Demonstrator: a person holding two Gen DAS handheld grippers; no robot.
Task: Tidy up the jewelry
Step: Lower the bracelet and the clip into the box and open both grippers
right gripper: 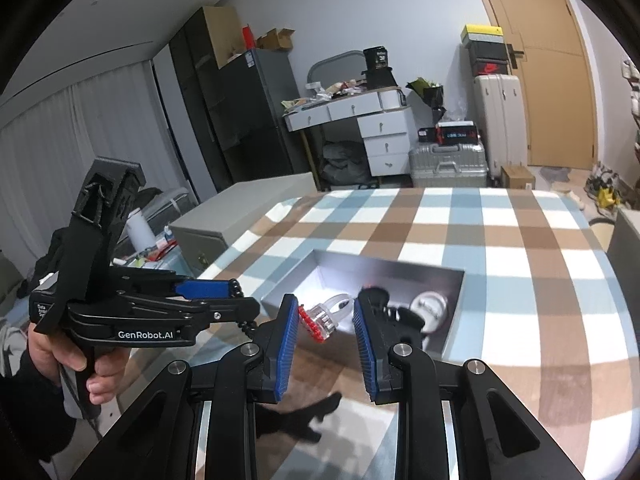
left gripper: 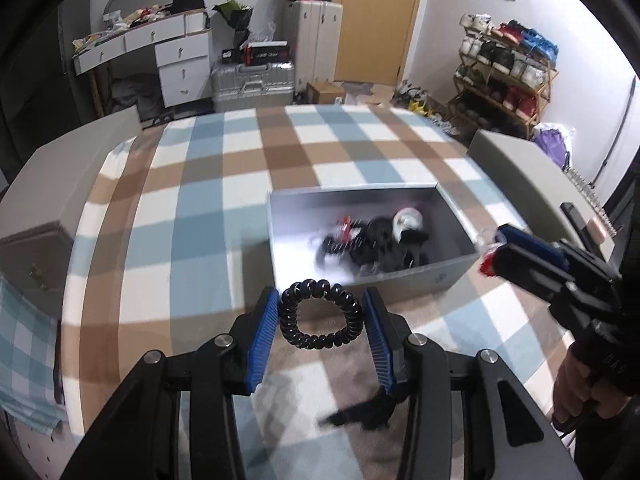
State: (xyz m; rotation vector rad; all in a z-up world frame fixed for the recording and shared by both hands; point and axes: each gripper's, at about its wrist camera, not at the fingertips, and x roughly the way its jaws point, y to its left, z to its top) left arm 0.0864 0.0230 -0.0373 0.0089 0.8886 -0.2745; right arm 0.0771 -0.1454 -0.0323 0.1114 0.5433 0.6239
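Observation:
My left gripper point(left gripper: 322, 312) is shut on a black spiral hair tie point(left gripper: 320, 342), which is pinched by its sides between the blue pads point(left gripper: 264, 340) above the checked cloth. Just beyond it stands an open grey box point(left gripper: 416, 284) holding black pieces, a red one and a white round one point(left gripper: 408, 222). My right gripper point(right gripper: 326, 316) is shut on a clear clip with red beads point(right gripper: 320, 318), held over the near edge of the box point(right gripper: 384, 264). In the left wrist view the right gripper point(left gripper: 494, 254) hangs by the box's right corner. The left gripper point(right gripper: 240, 306) is level with it, on its left.
The checked cloth point(left gripper: 240, 168) covers a bed with grey side panels point(left gripper: 516, 168). A dark loose piece point(right gripper: 304, 420) lies on the cloth near me. Beyond the bed stand suitcases point(left gripper: 252, 84), a white desk point(left gripper: 176, 60) and a shoe rack point(left gripper: 508, 76).

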